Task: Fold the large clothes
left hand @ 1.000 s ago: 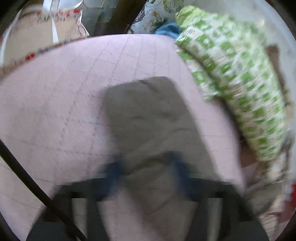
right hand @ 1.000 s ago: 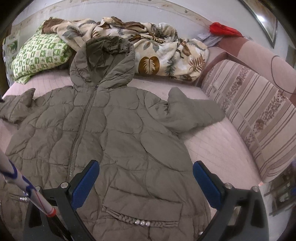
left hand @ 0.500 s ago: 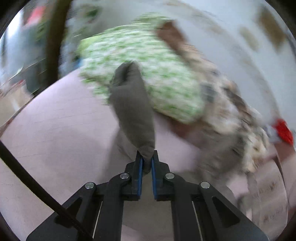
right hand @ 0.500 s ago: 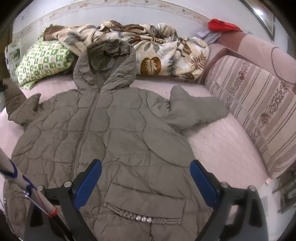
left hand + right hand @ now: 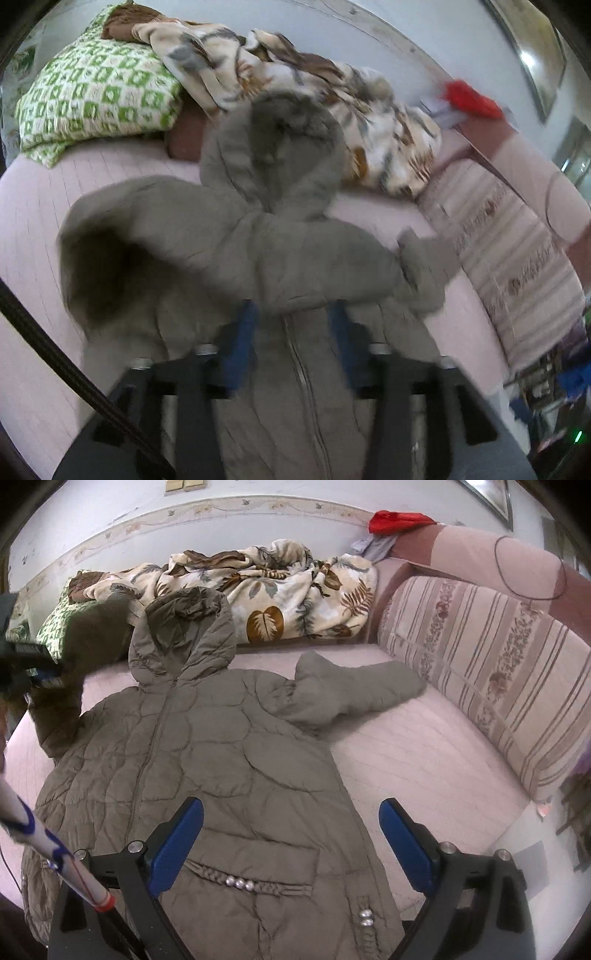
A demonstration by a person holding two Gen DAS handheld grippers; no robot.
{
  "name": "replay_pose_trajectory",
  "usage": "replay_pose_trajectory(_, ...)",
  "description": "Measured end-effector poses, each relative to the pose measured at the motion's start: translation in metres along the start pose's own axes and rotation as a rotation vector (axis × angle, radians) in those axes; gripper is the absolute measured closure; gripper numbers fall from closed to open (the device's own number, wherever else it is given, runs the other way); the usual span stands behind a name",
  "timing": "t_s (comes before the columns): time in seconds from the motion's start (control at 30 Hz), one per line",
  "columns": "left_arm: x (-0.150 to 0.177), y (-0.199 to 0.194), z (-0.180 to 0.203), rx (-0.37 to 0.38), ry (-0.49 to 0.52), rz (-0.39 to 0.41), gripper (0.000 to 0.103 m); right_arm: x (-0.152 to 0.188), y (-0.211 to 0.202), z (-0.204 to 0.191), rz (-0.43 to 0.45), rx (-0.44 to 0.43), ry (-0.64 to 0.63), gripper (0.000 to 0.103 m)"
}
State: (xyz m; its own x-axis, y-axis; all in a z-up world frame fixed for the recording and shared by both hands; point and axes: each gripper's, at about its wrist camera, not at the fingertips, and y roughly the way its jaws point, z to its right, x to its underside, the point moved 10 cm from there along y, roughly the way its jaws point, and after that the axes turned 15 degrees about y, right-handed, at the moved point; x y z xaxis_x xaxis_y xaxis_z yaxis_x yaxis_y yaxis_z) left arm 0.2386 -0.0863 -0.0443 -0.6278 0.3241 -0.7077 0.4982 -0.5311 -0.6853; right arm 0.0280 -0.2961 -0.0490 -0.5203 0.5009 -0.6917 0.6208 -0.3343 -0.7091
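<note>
Your left gripper point(image 5: 291, 332) just opened, nothing between its pads, your right gripper point(image 5: 291, 843) spread wide and empty above the hem, grey puffer jacket point(image 5: 207, 753) flat on the pink mattress point(image 5: 413, 760), hood point(image 5: 184, 635) toward the far edge, one sleeve point(image 5: 354, 694) reaching the striped cushion point(image 5: 487, 672).

Pink bed point(image 5: 424, 760) carries jacket point(image 5: 221, 760), pillow point(image 5: 96, 92), seemingly blanket point(image 5: 288, 590).

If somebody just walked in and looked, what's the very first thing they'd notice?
The big grey-green quilted hooded coat, spread zip-up across the pink quilted bed, fills the middle of both views. Behind its hood, against the wall, lies a rumpled cream blanket with brown leaf prints, and a bright red cloth sits on top of the headboard at the far right.
</note>
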Motion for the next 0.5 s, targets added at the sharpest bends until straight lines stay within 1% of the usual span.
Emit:
replay_pose_trajectory(0.03, 0.01, -0.005, 0.003, 0.0, -0.001, 0.007, 0.04, 0.001, 0.0, 0.0, -0.005, -0.003, -0.004, 0.005)
replay_pose_trajectory(0.07, 0.022, -0.011, 0.004, -0.002, -0.004, 0.017, 0.034, 0.002, 0.002, 0.001, -0.011, -0.007, -0.009, 0.005)
replay_pose_trajectory(0.13, 0.036, -0.022, -0.004, -0.031, -0.002, 0.037, 0.033, 0.005, 0.004, -0.002, -0.026, -0.019, -0.024, 0.005)
replay_pose_trajectory(0.2, 0.056, -0.04, -0.022, -0.128, 0.006, 0.056, 0.033, 0.006, 0.012, -0.012, -0.058, -0.058, -0.033, 0.005)
replay_pose_trajectory(0.23, 0.058, -0.042, -0.032, -0.164, 0.002, 0.063, 0.033, 0.005, 0.016, -0.018, -0.072, -0.079, -0.028, 0.005)
replay_pose_trajectory(0.3, 0.07, -0.055, -0.069, -0.267, -0.037, 0.083, 0.033, 0.001, 0.033, -0.033, -0.121, -0.131, 0.0, 0.004)
replay_pose_trajectory(0.33, 0.071, -0.057, -0.083, -0.299, -0.051, 0.09, 0.033, -0.001, 0.043, -0.04, -0.15, -0.152, 0.023, 0.004)
replay_pose_trajectory(0.37, 0.075, -0.063, -0.103, -0.356, -0.068, 0.102, 0.033, -0.002, 0.057, -0.048, -0.18, -0.174, 0.051, 0.004)
replay_pose_trajectory(0.4, 0.078, -0.066, -0.117, -0.405, -0.075, 0.102, 0.033, -0.004, 0.071, -0.058, -0.209, -0.189, 0.078, 0.004)
replay_pose_trajectory(0.43, 0.083, -0.07, -0.139, -0.479, -0.082, 0.082, 0.033, -0.006, 0.087, -0.066, -0.236, -0.195, 0.104, 0.004)
replay_pose_trajectory(0.5, 0.086, -0.077, -0.167, -0.562, -0.097, 0.061, 0.033, -0.012, 0.119, -0.083, -0.287, -0.202, 0.158, 0.004)
